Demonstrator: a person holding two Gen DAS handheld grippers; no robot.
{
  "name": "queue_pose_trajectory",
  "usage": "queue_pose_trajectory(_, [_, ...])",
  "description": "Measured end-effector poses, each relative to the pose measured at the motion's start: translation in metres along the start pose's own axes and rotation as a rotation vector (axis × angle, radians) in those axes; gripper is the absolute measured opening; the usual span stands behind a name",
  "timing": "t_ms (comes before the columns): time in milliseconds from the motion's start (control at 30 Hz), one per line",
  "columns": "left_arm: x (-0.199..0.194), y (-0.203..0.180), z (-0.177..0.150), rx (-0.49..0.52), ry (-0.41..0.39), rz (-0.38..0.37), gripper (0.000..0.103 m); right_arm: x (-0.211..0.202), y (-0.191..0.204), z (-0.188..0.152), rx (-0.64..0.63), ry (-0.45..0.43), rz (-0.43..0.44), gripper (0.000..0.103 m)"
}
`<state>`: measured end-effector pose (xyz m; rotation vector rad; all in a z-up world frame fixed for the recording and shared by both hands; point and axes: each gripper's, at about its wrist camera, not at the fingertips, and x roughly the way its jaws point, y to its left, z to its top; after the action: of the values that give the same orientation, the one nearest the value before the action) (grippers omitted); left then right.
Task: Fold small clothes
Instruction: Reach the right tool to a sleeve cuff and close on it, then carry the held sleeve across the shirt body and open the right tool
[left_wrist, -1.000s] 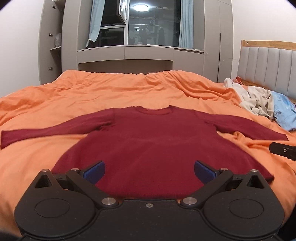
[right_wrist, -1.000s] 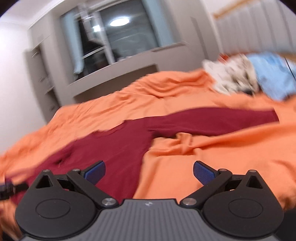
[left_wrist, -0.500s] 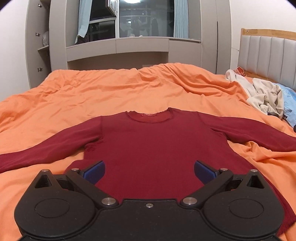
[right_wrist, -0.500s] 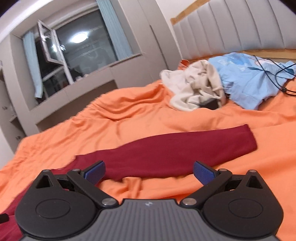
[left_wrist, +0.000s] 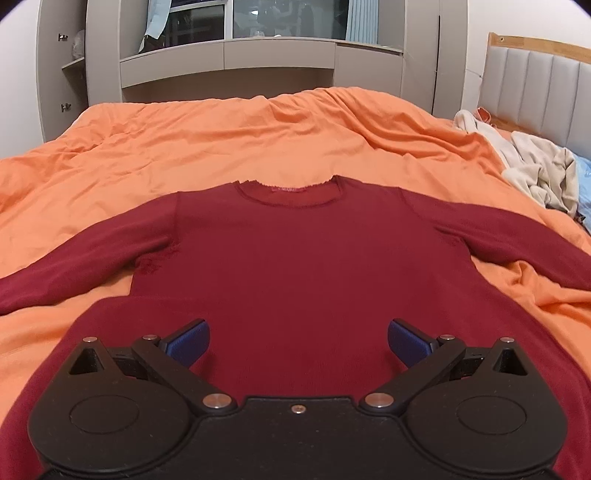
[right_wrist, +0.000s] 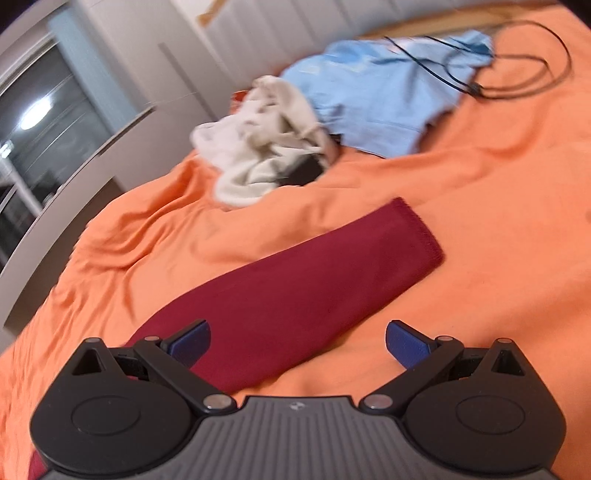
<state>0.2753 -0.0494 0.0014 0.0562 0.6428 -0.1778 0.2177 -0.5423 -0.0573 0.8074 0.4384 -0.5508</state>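
A dark red long-sleeved sweater (left_wrist: 295, 258) lies flat on the orange bedspread (left_wrist: 221, 140), neck away from me, both sleeves spread out. My left gripper (left_wrist: 298, 341) is open and empty, low over the sweater's lower body. In the right wrist view the sweater's right sleeve (right_wrist: 295, 295) lies diagonally, its cuff at the upper right. My right gripper (right_wrist: 297, 341) is open and empty just above the sleeve, its left fingertip (right_wrist: 190, 341) over the cloth.
A crumpled cream garment (right_wrist: 266, 147) and a light blue garment (right_wrist: 384, 96) lie near the padded headboard (left_wrist: 535, 92). A black cable (right_wrist: 517, 74) loops over the bedspread (right_wrist: 498, 221). Grey wardrobes and a window stand behind the bed.
My left gripper has moved forward and lower over the sweater's body. My right gripper has swung right along the sleeve and come closer to the cuff. Both stay open.
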Motion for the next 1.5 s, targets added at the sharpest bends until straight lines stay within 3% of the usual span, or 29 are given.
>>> queue_pose_trajectory(167, [0.006,0.007,-0.006,-0.034,0.042,-0.024,0.102,0.024,-0.015,0.012,0.072,0.001,-0.069,0.103])
queue_pose_trajectory(333, [0.009,0.01,-0.008,-0.055,0.056,-0.034,0.102,0.029,-0.031,0.019,0.145,-0.089,-0.083,0.1])
queue_pose_trajectory(400, [0.008,0.01,-0.009,-0.052,0.056,-0.032,0.102,0.031,-0.035,0.02,0.16,-0.101,-0.096,0.09])
queue_pose_trajectory(467, [0.008,0.01,-0.009,-0.048,0.055,-0.03,0.102,0.033,-0.038,0.02,0.17,-0.111,-0.147,0.069])
queue_pose_trajectory(600, [0.008,0.008,-0.011,-0.038,0.056,-0.025,0.102,0.035,-0.041,0.021,0.168,-0.125,-0.215,0.037])
queue_pose_trajectory(633, [0.008,0.009,-0.01,-0.039,0.056,-0.025,0.103,0.036,-0.041,0.022,0.162,-0.129,-0.229,0.025])
queue_pose_trajectory(767, [0.008,0.009,-0.01,-0.049,0.056,-0.03,0.102,0.033,-0.038,0.021,0.137,-0.159,-0.238,0.005])
queue_pose_trajectory(933, [0.006,0.014,-0.008,-0.073,0.052,-0.036,0.102,0.019,-0.02,0.021,0.038,-0.231,-0.206,0.003])
queue_pose_trajectory(1067, [0.004,0.019,0.0,-0.092,0.034,-0.042,0.102,0.007,0.015,0.021,-0.111,-0.291,-0.149,0.003])
queue_pose_trajectory(1233, [0.0,0.03,0.018,-0.106,-0.025,-0.016,0.102,-0.008,0.087,0.017,-0.359,-0.381,-0.027,0.003])
queue_pose_trajectory(1500, [-0.008,0.061,0.038,-0.182,-0.078,0.032,0.102,-0.019,0.221,-0.015,-0.602,-0.356,0.229,0.003])
